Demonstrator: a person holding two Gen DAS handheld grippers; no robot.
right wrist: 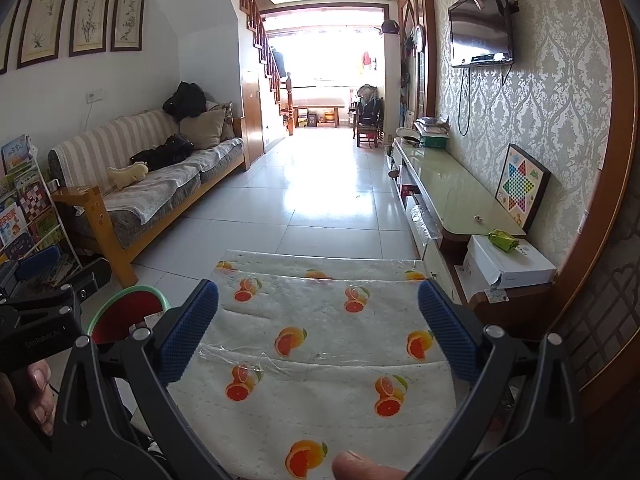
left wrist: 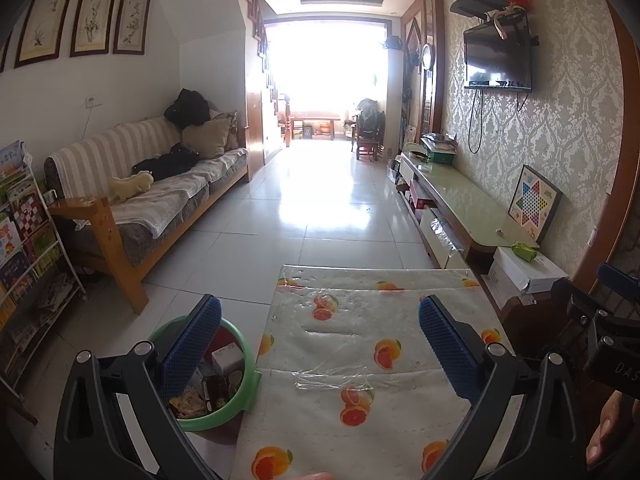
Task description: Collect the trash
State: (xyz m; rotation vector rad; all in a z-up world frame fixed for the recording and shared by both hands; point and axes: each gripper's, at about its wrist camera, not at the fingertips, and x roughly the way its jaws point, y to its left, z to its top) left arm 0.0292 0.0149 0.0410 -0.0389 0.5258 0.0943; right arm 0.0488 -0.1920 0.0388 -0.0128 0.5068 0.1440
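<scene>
A green bin with a red inside [left wrist: 240,392] stands on the floor left of the table; it holds a white box, wrappers and other trash. It shows partly in the right wrist view [right wrist: 132,308]. My left gripper [left wrist: 320,344] is open and empty, above the table's left part, its left finger over the bin. My right gripper [right wrist: 318,328] is open and empty above the table with an orange-print cloth [right wrist: 320,360]. A crumpled green wrapper [right wrist: 502,239] lies on a white box at the right, also seen in the left wrist view [left wrist: 525,251].
A striped sofa [left wrist: 160,192] and a book rack [left wrist: 24,248] stand at the left. A long TV cabinet [right wrist: 448,192] with a checkers board [right wrist: 522,188] runs along the right wall. A white box [right wrist: 508,262] sits at its near end. Tiled floor [left wrist: 320,200] stretches ahead.
</scene>
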